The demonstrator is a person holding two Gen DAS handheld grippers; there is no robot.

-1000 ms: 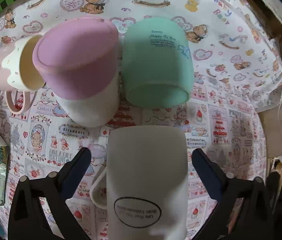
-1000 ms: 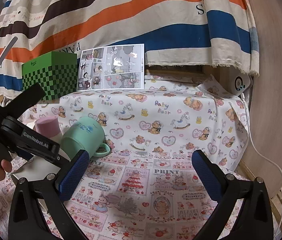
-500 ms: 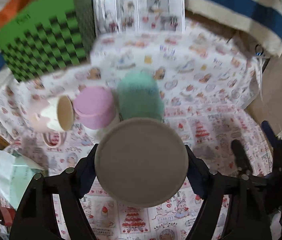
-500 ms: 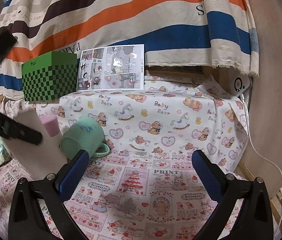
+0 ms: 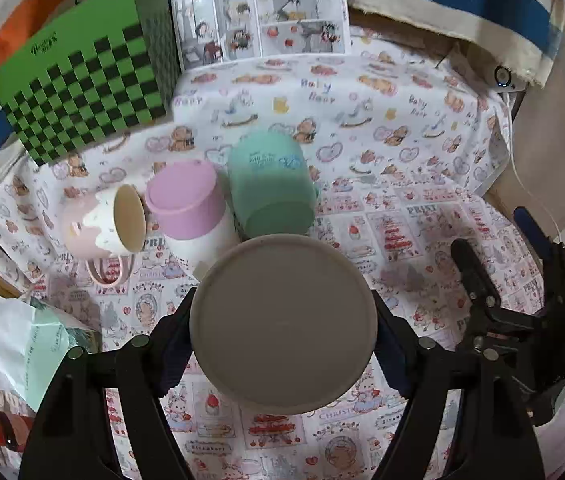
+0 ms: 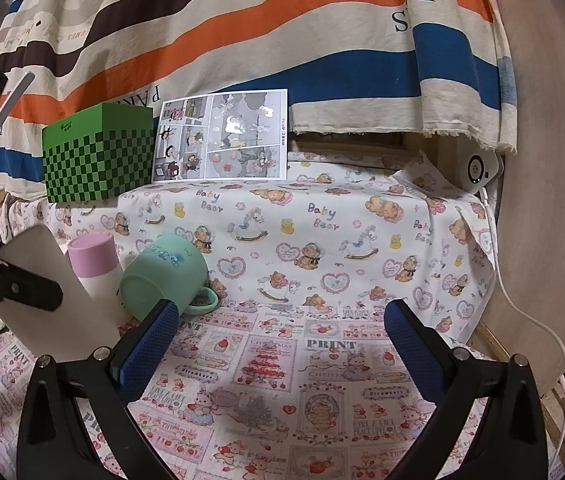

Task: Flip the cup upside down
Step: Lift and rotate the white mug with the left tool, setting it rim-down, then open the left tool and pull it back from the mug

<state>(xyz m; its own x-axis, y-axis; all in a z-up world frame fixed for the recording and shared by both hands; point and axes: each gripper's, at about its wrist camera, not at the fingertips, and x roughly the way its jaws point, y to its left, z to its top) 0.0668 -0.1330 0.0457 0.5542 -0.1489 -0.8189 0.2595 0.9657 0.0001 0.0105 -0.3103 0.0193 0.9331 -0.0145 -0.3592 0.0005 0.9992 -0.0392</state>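
My left gripper (image 5: pixel 282 344) is shut on a white cup (image 5: pixel 282 322); its flat base faces the left wrist camera and it is held above the cloth. In the right wrist view the same white cup (image 6: pixel 58 300) stands tilted at the far left, with a left finger (image 6: pixel 22 292) across it. My right gripper (image 6: pixel 282 344) is open and empty over the printed cloth; it also shows in the left wrist view (image 5: pixel 498 264). A green cup (image 5: pixel 272 184) lies on its side, a pink-topped cup (image 5: pixel 190 208) stands base up, and a pink mug (image 5: pixel 102 222) lies on its side.
A green checkered box (image 5: pixel 82 84) and a comic sheet (image 5: pixel 260 8) stand at the back against a striped cloth (image 6: pixel 242 40). A white device (image 6: pixel 478 170) with a cable sits at the back right. Paper and packets (image 5: pixel 22 344) lie at the left edge.
My left gripper closed on the white cup and lifted it, tipping it so its base now faces the camera. The right gripper has not moved.
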